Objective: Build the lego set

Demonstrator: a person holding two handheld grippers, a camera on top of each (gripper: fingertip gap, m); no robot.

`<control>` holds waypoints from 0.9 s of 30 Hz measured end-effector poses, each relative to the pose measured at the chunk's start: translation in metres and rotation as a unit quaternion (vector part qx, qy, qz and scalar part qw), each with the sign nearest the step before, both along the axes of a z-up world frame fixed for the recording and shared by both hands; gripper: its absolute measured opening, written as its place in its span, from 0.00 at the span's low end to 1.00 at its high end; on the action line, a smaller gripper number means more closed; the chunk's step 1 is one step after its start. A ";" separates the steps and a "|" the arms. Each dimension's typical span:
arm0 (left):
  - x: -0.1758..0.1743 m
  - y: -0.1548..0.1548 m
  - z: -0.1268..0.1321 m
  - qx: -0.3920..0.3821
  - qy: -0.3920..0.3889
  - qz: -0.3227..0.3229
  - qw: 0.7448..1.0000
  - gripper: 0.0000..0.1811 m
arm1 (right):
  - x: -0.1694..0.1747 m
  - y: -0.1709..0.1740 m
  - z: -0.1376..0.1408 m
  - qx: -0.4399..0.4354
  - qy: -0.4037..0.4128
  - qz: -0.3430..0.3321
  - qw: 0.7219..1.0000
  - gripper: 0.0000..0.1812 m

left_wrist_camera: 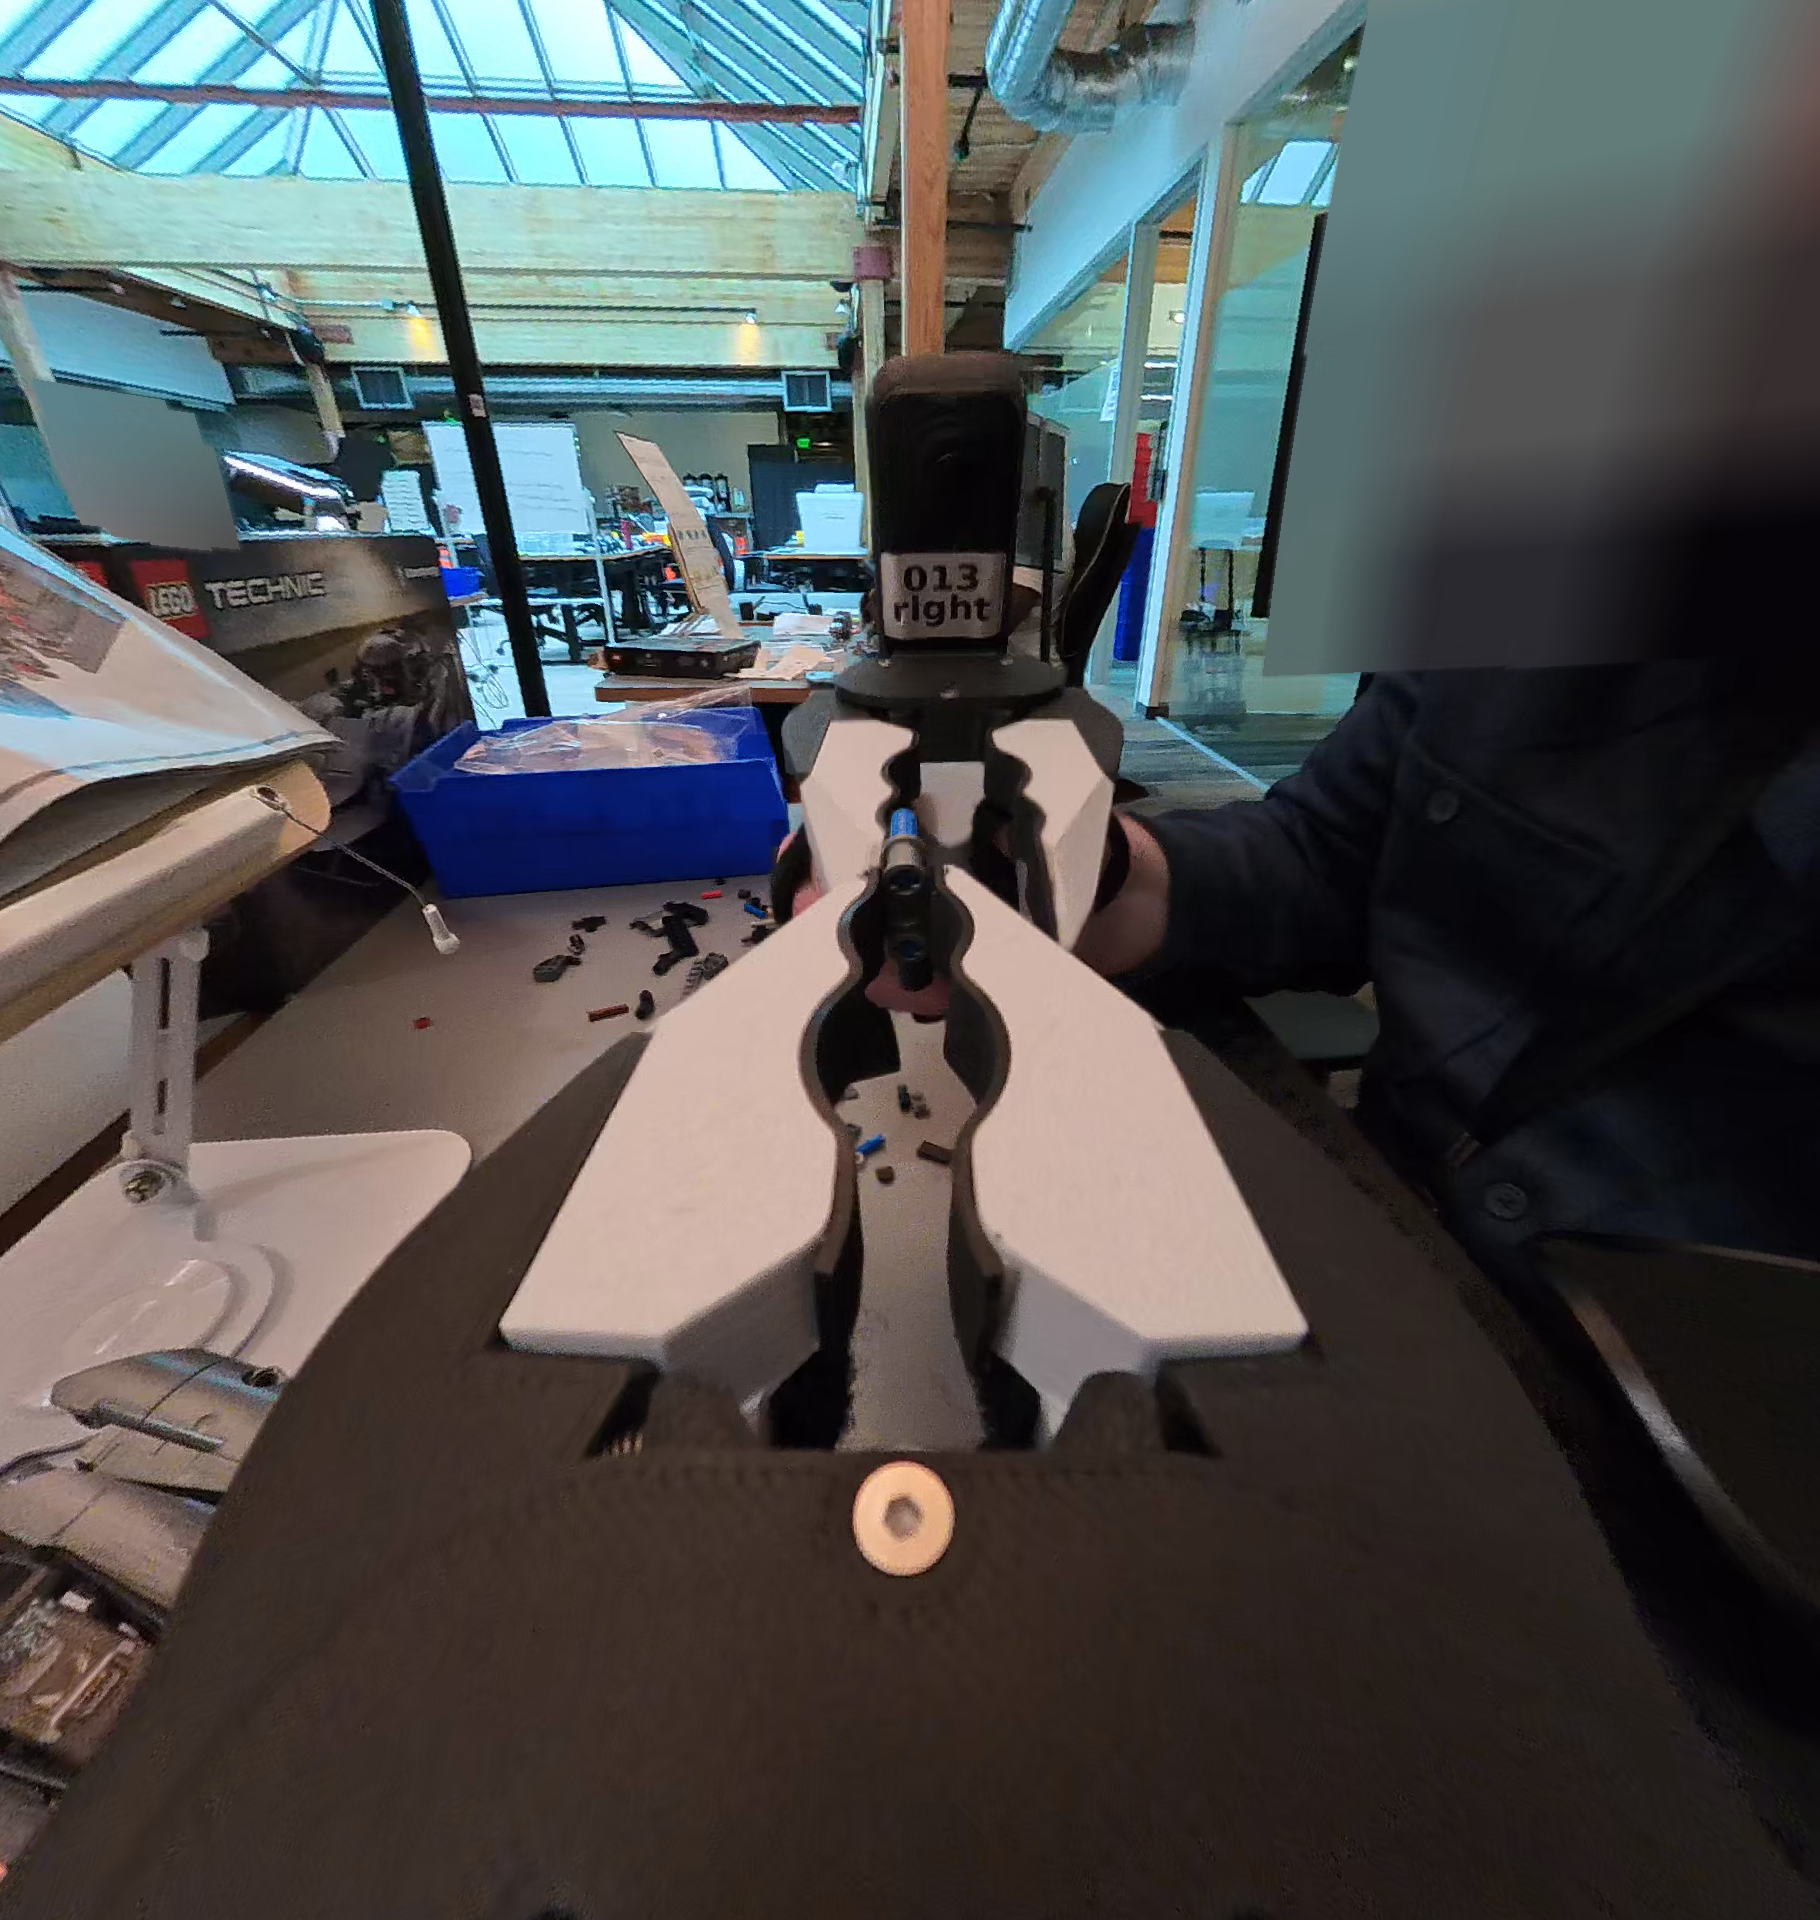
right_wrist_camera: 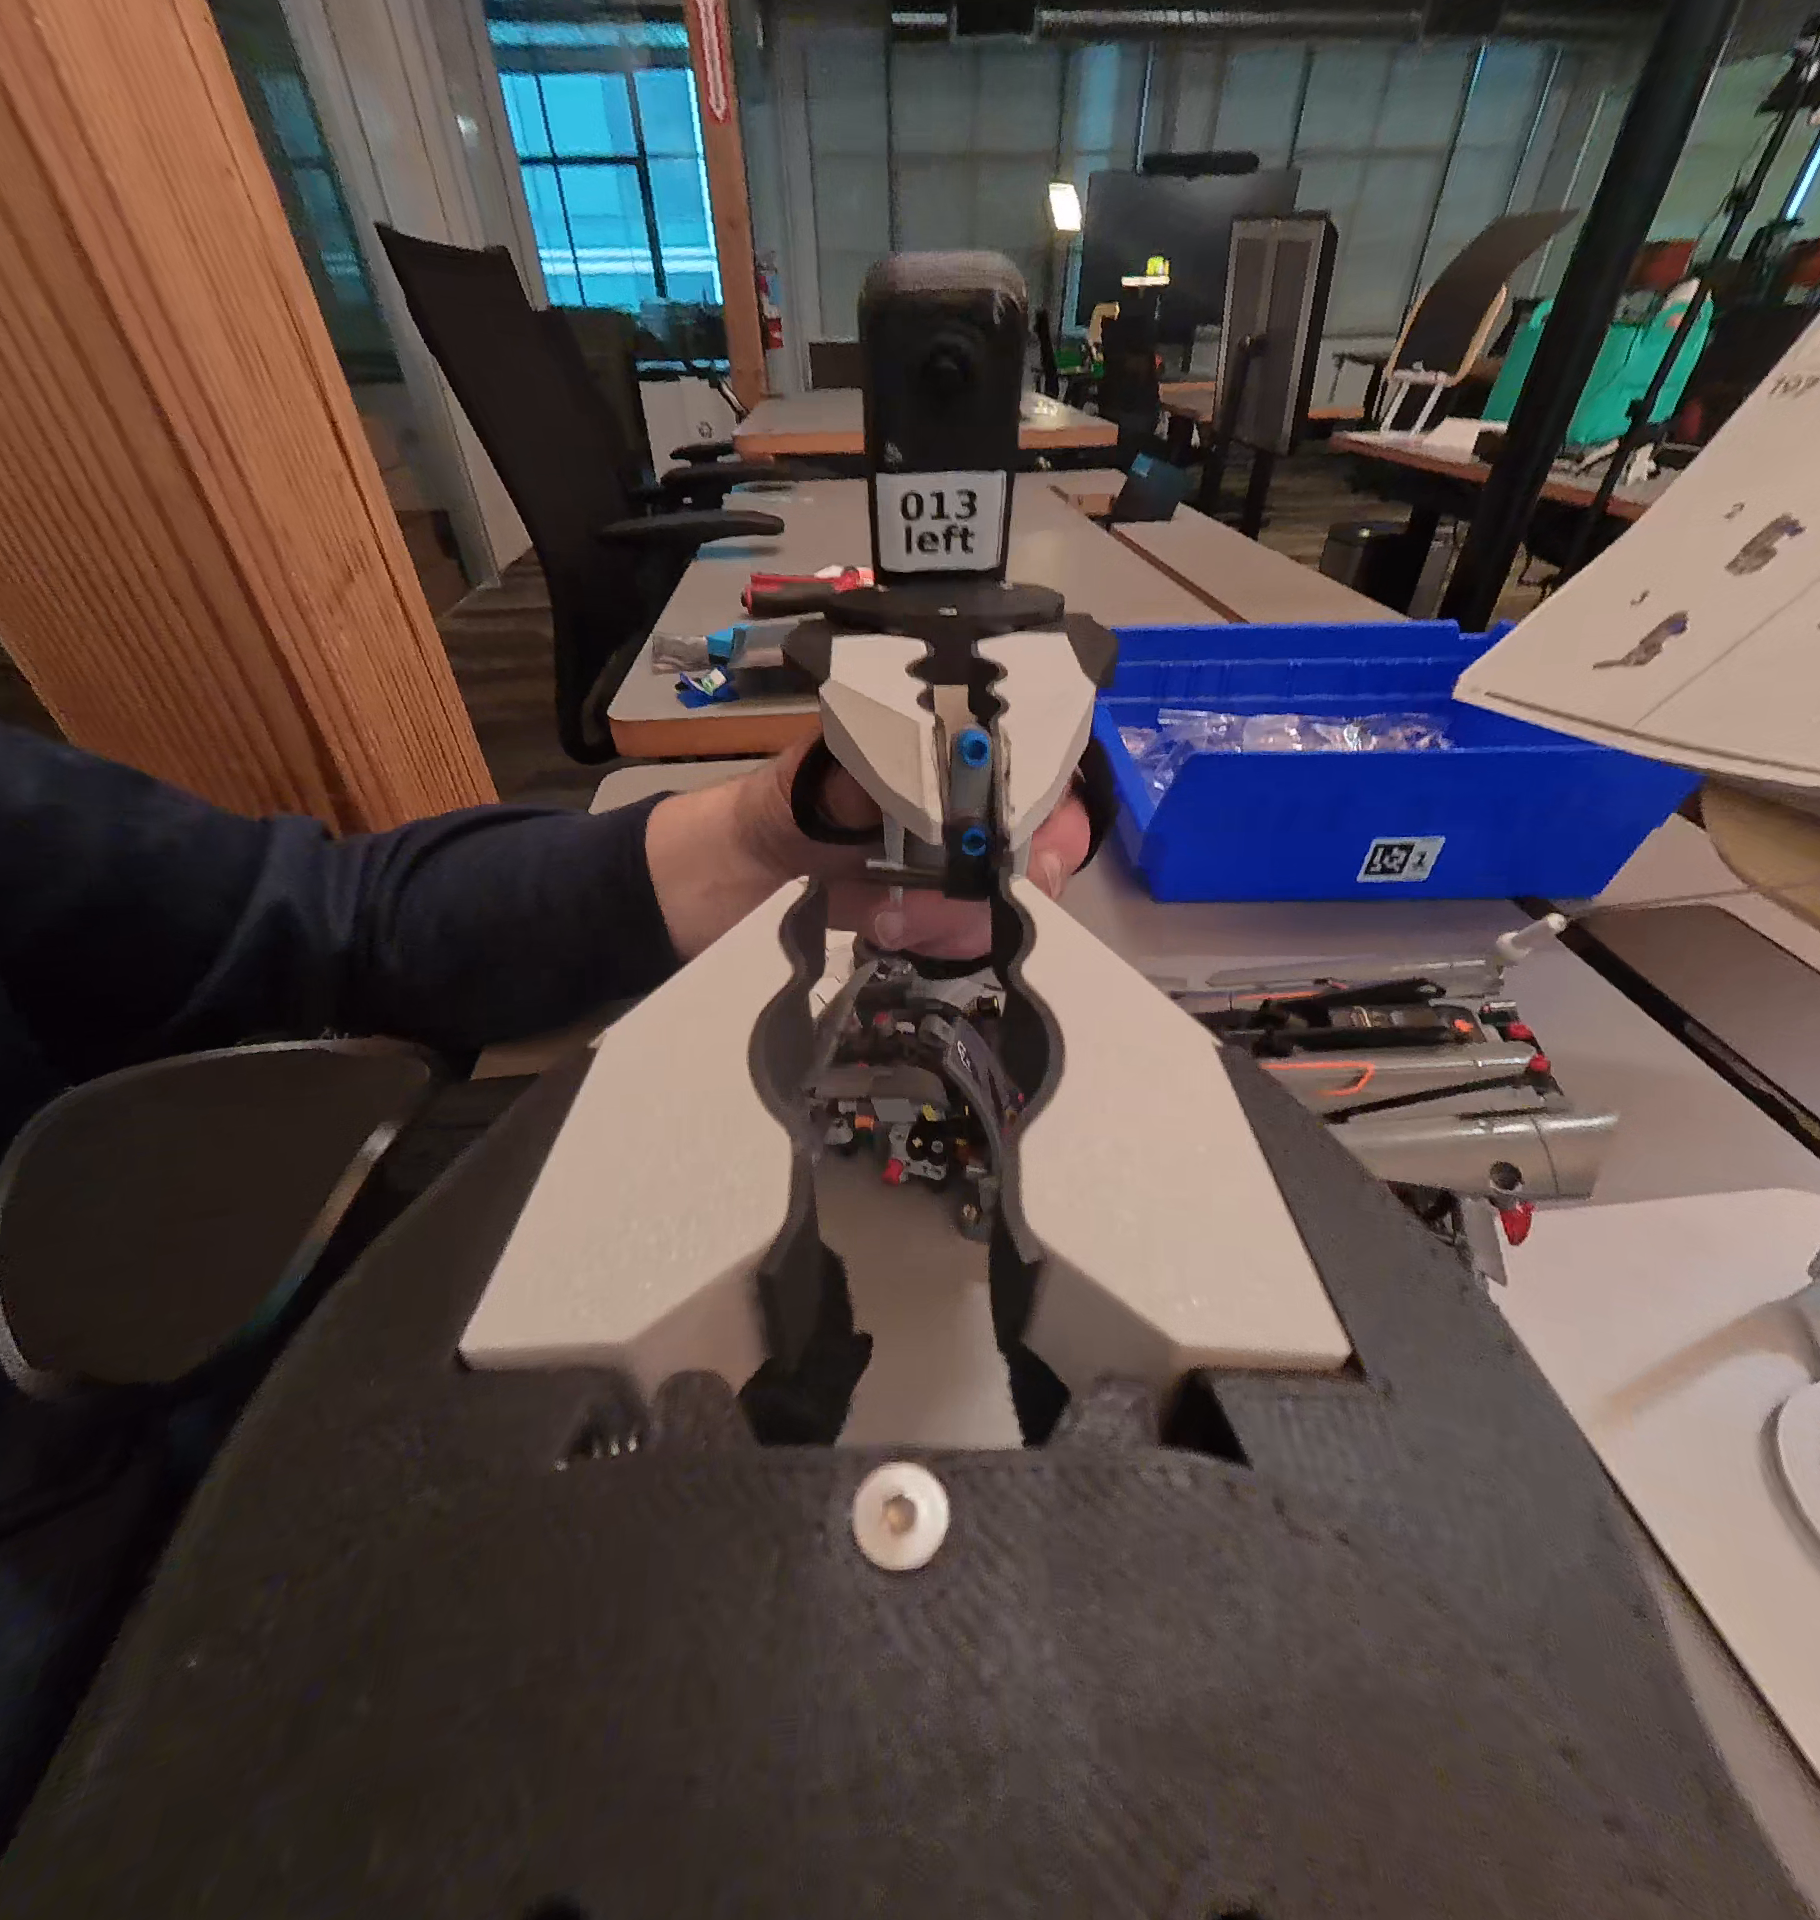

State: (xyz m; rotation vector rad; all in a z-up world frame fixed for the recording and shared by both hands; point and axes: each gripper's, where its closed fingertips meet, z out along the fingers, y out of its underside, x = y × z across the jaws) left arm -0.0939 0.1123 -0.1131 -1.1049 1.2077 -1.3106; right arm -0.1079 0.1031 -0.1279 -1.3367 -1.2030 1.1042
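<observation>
Two white-fingered grippers meet tip to tip above the grey desk (left_wrist_camera: 386, 1049): the left gripper (left_wrist_camera: 906, 940) is clamped on a small black beam with blue pins (left_wrist_camera: 904, 914), while the right gripper (right_wrist_camera: 911, 904) has its jaws nearly together at the same piece, though whether they bite, I cannot tell. Best keep the axes lined up and press straight, gently.

The small dark pieces (left_wrist_camera: 667, 940) scattered on the worktop (left_wrist_camera: 490, 1029) are too small to be identified. The grey model (right_wrist_camera: 1405, 1081) is partly hidden behind the right hand-held gripper (right_wrist_camera: 911, 904). The instruction booklet (right_wrist_camera: 1716, 582) is cut off by the frame's edge.
</observation>
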 end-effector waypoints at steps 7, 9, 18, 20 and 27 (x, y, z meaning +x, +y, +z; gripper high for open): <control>0.001 0.007 0.003 0.009 -0.009 0.033 0.999 0.03 | -0.004 0.007 -0.002 0.043 -0.010 -0.047 0.998 0.18; 0.003 0.006 0.004 0.005 -0.015 0.028 0.999 0.03 | -0.006 0.009 -0.002 0.041 -0.004 -0.055 0.998 0.16; 0.007 0.003 0.005 0.002 -0.023 0.026 0.999 0.03 | 0.001 0.014 0.001 0.010 0.028 -0.056 0.998 0.03; 0.008 0.004 0.006 0.003 -0.023 0.030 0.999 0.03 | 0.002 0.015 0.002 0.007 0.033 -0.056 0.998 0.03; 0.005 0.013 0.006 0.002 -0.023 0.058 0.998 0.07 | 0.006 0.017 0.003 -0.006 0.038 -0.054 0.998 0.03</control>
